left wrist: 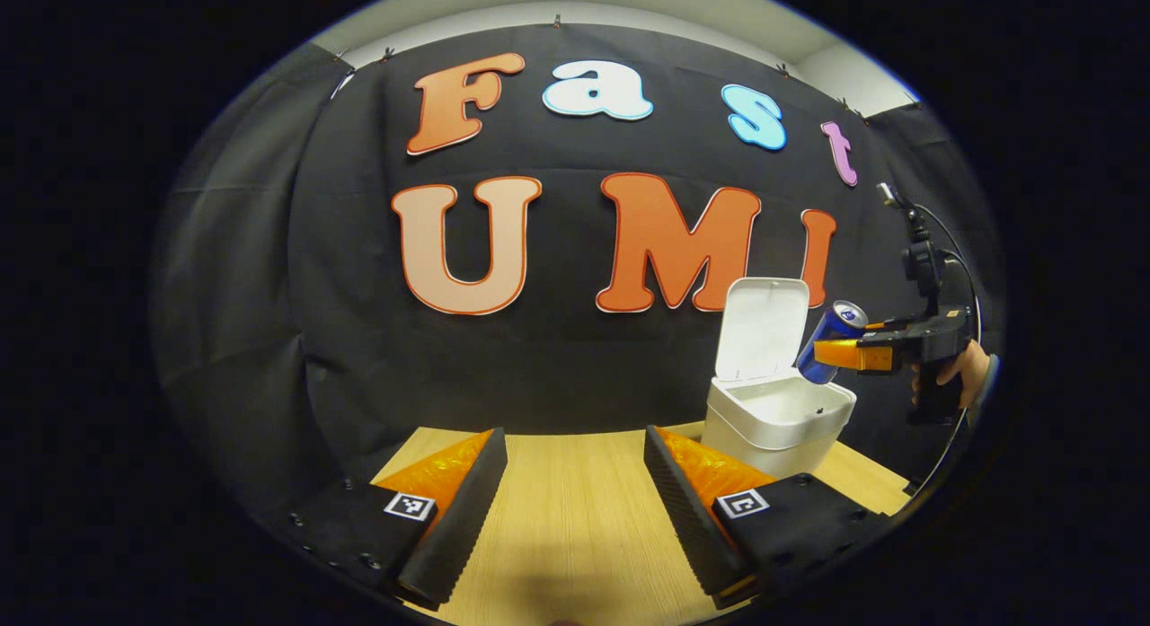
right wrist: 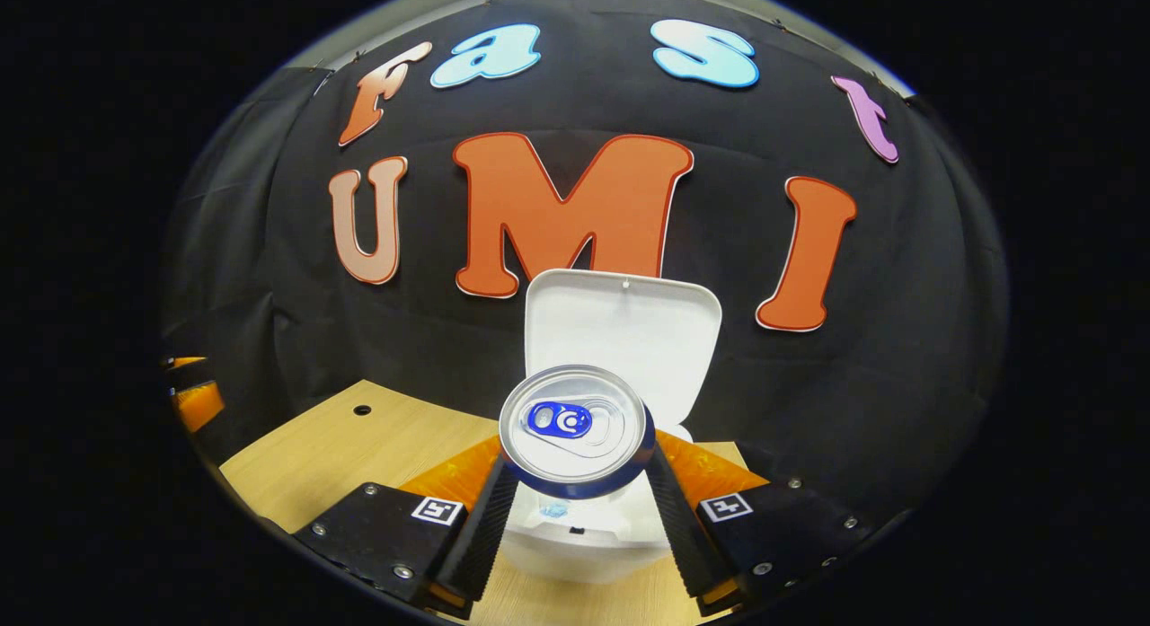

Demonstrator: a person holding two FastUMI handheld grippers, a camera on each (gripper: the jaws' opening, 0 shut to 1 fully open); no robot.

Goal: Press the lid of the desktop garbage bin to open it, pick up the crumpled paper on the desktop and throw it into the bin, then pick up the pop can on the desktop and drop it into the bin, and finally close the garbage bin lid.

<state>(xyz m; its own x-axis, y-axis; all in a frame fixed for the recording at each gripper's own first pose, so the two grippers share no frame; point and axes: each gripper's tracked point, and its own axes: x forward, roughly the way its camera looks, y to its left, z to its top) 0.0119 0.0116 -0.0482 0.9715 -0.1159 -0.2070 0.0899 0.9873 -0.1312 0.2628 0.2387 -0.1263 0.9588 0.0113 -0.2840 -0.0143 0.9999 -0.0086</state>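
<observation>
The white desktop bin (left wrist: 774, 424) stands on the wooden table at the right, its lid (left wrist: 762, 328) tipped up and open. My right gripper (left wrist: 831, 353) is shut on a blue pop can (left wrist: 830, 340), which it holds tilted above the bin's right rim. In the right gripper view the can's silver top (right wrist: 575, 426) faces the camera between both fingers, over the bin's mouth (right wrist: 575, 523), with the raised lid (right wrist: 622, 339) behind. My left gripper (left wrist: 575, 509) hangs open over the bare table, left of the bin.
The wooden table (left wrist: 566, 509) runs under the left gripper, its far edge against the black cloth wall. A hand (left wrist: 966, 374) holds the right gripper past the table's right edge. A small hole (right wrist: 361, 409) marks the tabletop to the left of the bin.
</observation>
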